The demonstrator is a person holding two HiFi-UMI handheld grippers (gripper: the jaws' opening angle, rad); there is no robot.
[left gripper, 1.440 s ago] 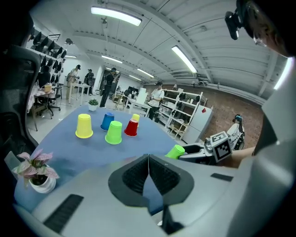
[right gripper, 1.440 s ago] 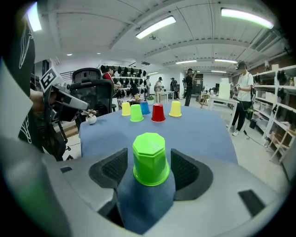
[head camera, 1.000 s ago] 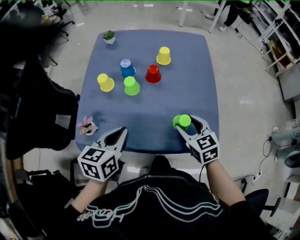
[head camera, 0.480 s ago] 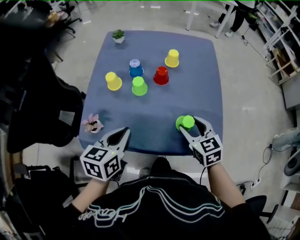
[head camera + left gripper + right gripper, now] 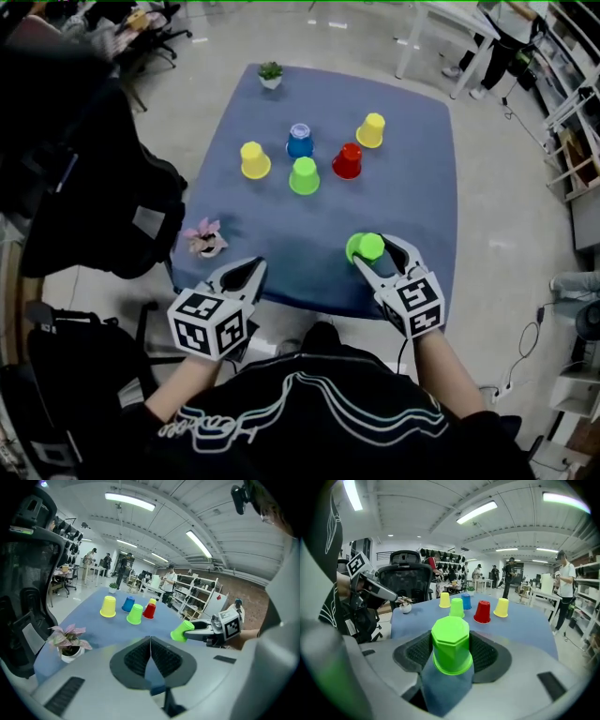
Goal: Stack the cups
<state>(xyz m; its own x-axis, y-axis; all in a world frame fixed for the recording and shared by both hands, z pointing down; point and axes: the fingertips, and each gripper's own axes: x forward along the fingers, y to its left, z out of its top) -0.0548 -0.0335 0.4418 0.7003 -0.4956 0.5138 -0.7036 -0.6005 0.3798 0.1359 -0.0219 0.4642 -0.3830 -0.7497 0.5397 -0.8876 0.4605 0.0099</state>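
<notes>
A green cup is gripped mouth down between the pads of the right gripper, whose jaws stand wide on its sides. It is held over the near right part of the table, seemingly lifted and a little tilted. The left gripper is closed, with nothing in it. For a good stack, the held cup should be levelled, brought exactly above the second green cup, lowered straight, and released only when seated, so that the red cup and blue cup nearby are not knocked. Six cups are counted: two green, two yellow cups, one red, one blue. Two potted plants are also present.
</notes>
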